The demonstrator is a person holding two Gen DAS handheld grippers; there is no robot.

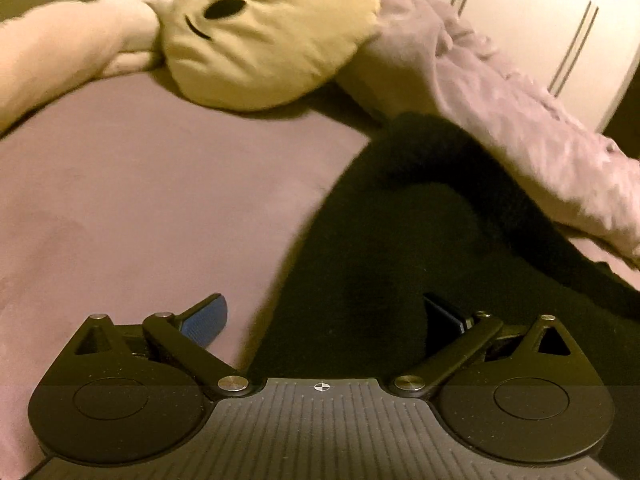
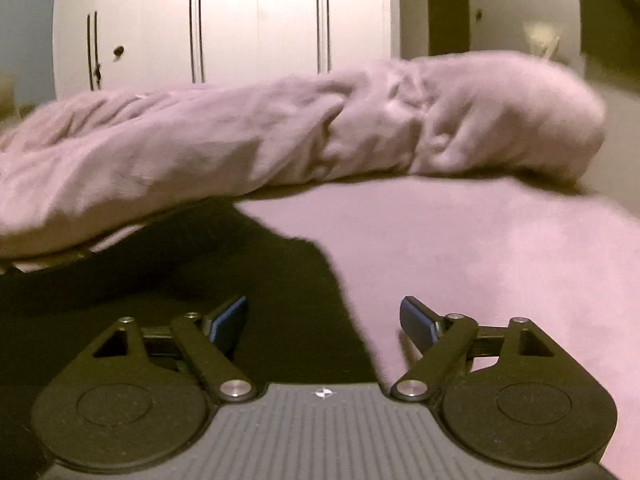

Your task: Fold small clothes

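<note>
A black garment [image 1: 400, 232] lies flat on the pink bed sheet [image 1: 140, 200]. In the left wrist view my left gripper [image 1: 324, 316] stands open over the garment's left edge, its left pad over the sheet and its right pad over the black cloth, nothing pinched. In the right wrist view the same black garment [image 2: 180, 280] fills the lower left. My right gripper [image 2: 324, 320] is open over the garment's right edge, with the left pad above the cloth and the right pad above the sheet [image 2: 500, 260].
A yellow plush pillow with a stitched face [image 1: 260, 28] and a pale plush limb [image 1: 72, 48] lie at the far side of the bed. A rumpled pink duvet [image 2: 300, 128] runs behind the garment. White wardrobe doors [image 2: 240, 20] stand beyond.
</note>
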